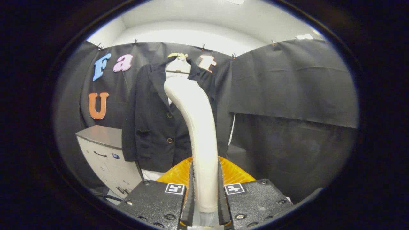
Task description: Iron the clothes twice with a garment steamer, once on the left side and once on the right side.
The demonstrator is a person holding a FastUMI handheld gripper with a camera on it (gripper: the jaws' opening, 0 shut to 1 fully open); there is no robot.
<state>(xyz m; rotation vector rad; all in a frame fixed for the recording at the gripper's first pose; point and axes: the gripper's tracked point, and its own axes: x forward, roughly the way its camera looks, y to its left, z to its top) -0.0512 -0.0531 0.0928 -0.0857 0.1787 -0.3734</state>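
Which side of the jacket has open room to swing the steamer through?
The claw is shut on the steamer, which stands in front of the jacket. To the jacket's right, bare black cloth wall leaves open room. The left is crowded: a cabinet sits close beside the jacket's hem.

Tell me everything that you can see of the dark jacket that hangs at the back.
The dark jacket hangs upright on a pale hanger against the black cloth wall. It looks like a woven blazer, with lapels, two visible front buttons and a flap pocket. The front is closed. A grey cabinet stands beside it. The cream steamer handle, clamped between the fingers of the hand-held gripper, rises before it and hides part of the front.
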